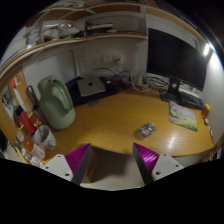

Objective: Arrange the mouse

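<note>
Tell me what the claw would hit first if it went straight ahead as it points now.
Probably bare desk. The open claw holds nothing, and no object lies straight ahead of it. The mouse sits off to the right of that line; depth is hard to judge.

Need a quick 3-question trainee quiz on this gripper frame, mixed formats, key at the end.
1. True or false: the gripper is shut on the small grey computer mouse.
2. What stands at the wooden desk's far side, behind the mouse?
A. black monitor
B. green chair
C. a red kettle
3. Fill in: the mouse lies ____ the magenta finger pads.

Key: 1 false, the fingers are open and empty; 2 A; 3 beyond.
</note>
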A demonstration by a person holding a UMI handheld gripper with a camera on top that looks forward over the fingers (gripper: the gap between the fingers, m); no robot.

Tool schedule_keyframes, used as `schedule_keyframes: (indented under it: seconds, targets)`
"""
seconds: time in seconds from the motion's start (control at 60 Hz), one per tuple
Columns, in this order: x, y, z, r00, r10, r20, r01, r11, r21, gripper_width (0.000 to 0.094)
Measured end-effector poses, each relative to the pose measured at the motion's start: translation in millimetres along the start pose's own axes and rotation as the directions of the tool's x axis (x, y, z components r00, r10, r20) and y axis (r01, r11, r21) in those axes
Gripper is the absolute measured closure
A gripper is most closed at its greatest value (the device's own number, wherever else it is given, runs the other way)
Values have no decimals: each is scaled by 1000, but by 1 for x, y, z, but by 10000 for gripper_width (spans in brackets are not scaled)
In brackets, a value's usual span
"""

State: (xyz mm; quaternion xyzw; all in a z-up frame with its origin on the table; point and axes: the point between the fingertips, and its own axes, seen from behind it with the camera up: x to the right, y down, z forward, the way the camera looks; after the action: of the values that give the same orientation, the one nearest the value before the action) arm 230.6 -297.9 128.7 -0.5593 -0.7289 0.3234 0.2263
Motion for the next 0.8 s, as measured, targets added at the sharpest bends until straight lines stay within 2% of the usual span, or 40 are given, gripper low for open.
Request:
schedule_keyframes:
  seconds: [0.133,0.15,0.3,0.483,0.8]
  targets:
    - [35,4,0,994,54,-90,-54,999,3,80]
    - [61,5,1,994,62,-90,-62,998,1,78]
    - [107,14,1,979,126,-159,-125,992,12,79]
    - [135,23,15,967,158,-202,-151,987,50,80]
    - [145,21,71,961,186,-207,-165,980,114,80]
